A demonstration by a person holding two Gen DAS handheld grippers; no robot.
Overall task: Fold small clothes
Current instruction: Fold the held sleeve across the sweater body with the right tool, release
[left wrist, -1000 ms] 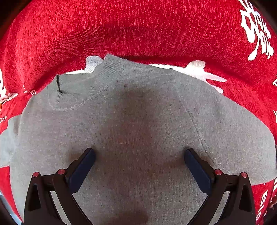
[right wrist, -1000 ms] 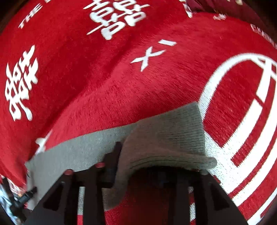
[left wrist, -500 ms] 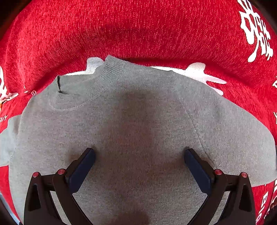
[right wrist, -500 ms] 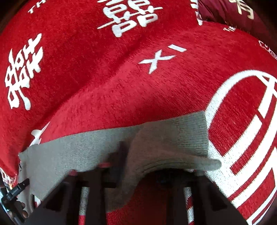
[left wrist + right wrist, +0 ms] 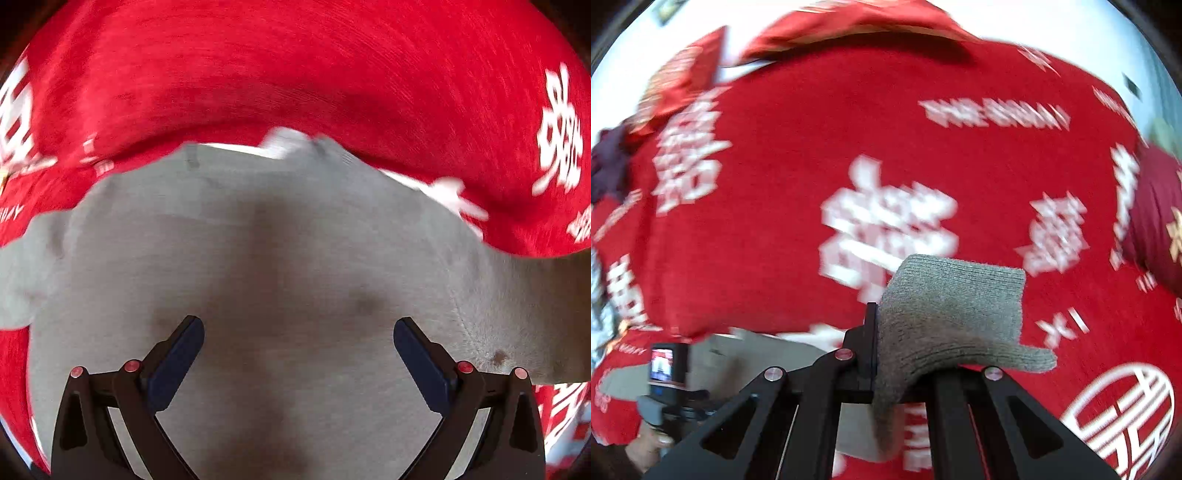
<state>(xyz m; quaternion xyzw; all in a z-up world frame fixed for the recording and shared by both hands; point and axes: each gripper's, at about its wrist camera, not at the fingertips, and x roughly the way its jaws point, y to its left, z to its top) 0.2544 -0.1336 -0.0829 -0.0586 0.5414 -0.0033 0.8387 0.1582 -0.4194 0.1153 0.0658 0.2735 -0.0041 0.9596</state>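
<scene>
A small grey sweater (image 5: 295,240) lies flat on a red blanket (image 5: 295,74) printed with white characters, its neckline (image 5: 258,155) at the far edge. In the left wrist view my left gripper (image 5: 299,350) hovers open just over the sweater's body, with nothing between its fingers. The right sleeve rises off to the right in that view. In the right wrist view my right gripper (image 5: 879,350) is shut on the ribbed grey sleeve cuff (image 5: 953,302), held up above the blanket (image 5: 849,129). The cuff drapes over and hides the right finger. The sweater's body (image 5: 746,354) lies low at the left.
The left hand-held gripper with its small screen (image 5: 665,369) shows at the lower left of the right wrist view, above a hand (image 5: 646,446). A dark red cushion (image 5: 1156,221) sits at the right, rumpled red cloth (image 5: 849,18) at the far end, a dark purple item (image 5: 609,166) at the left.
My right gripper closed fully on the cuff, lifted it well off the blanket and rolled. My left gripper shifted over the sweater, staying open; the neckline slid rightward in its view.
</scene>
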